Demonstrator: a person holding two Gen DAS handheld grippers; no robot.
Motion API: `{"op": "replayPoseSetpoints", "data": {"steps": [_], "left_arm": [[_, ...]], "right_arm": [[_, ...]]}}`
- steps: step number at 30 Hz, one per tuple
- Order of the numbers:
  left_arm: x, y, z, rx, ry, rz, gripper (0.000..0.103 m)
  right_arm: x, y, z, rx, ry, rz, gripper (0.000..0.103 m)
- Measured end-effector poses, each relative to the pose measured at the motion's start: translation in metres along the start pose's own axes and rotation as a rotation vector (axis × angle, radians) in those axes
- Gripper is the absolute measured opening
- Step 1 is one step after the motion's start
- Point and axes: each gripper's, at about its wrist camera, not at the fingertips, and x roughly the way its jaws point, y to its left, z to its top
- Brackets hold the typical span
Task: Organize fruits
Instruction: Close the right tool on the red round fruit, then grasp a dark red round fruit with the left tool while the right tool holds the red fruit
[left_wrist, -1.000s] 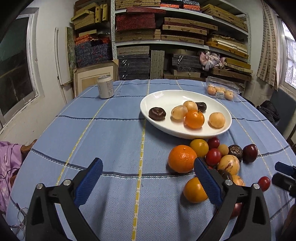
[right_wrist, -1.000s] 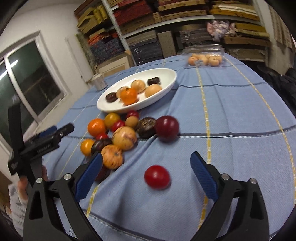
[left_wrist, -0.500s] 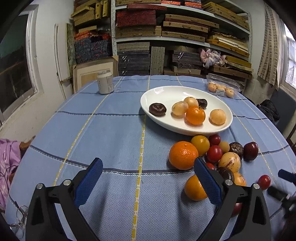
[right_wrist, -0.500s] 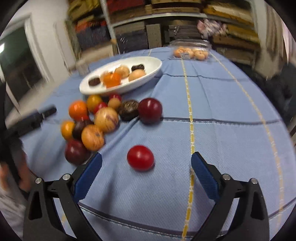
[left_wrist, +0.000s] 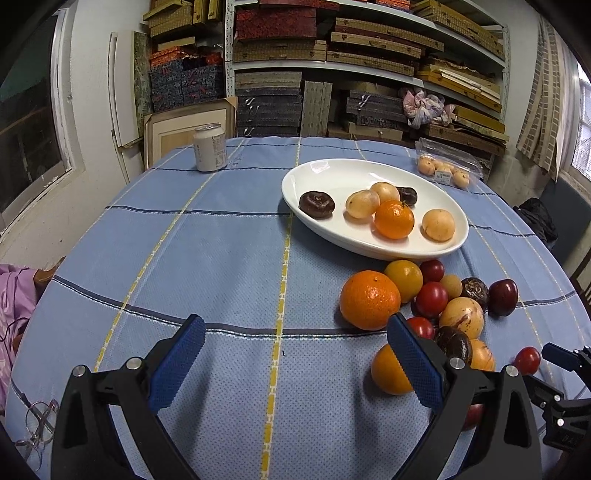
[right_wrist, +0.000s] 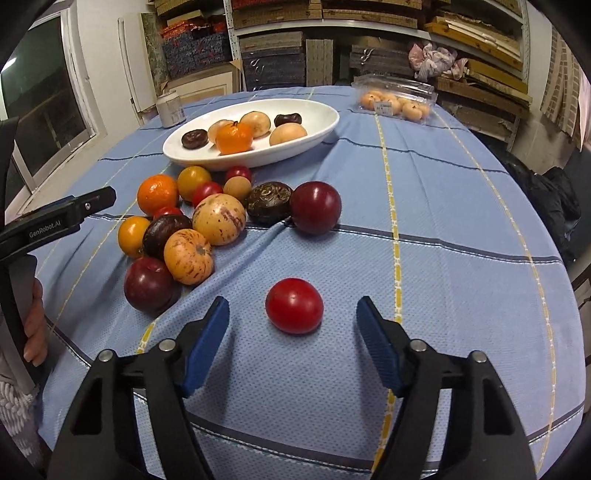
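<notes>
Right tongs (right_wrist: 293, 325) have just been closing around the lone red tomato (right_wrist: 294, 305) near the counter's (right_wrist: 461, 221) front edge, pads not touching it. Left tongs (left_wrist: 295, 362) hang wide open, empty. White dish (right_wrist: 321, 127) holds 6 fruits.

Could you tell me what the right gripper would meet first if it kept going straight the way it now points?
Most likely the lone red tomato: it lies on the tablecloth just ahead of the right gripper, centred between its jaws, which have just been closing but do not touch it.
</notes>
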Motion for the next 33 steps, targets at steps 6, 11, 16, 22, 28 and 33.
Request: {"op": "replayPoseSetpoints", "data": {"steps": [6,11,16,22,28,33], "left_arm": [[0.001,-0.001,-0.001,0.006,0.009,-0.002,0.099],[0.002,-0.004,-0.001,0.021,0.012,-0.004,0.099],[0.002,-0.007,-0.003,0.034,0.016,-0.016,0.099],[-0.01,-0.02,-0.01,0.088,-0.002,-0.111,0.099],[-0.029,-0.055,-0.031,0.252,-0.03,-0.206,0.099],[-0.02,-0.072,-0.038,0.33,0.009,-0.197,0.099]], "right_arm": [[0.007,-0.001,0.002,0.013,0.03,0.023,0.054],[0.008,-0.003,0.001,0.026,0.036,0.04,0.051],[0.013,-0.009,0.001,0.063,0.052,0.074,0.033],[0.011,-0.014,0.001,0.091,0.045,0.107,0.032],[0.01,-0.016,0.0,0.101,0.041,0.114,0.032],[0.009,-0.016,-0.001,0.103,0.036,0.116,0.032]]}}
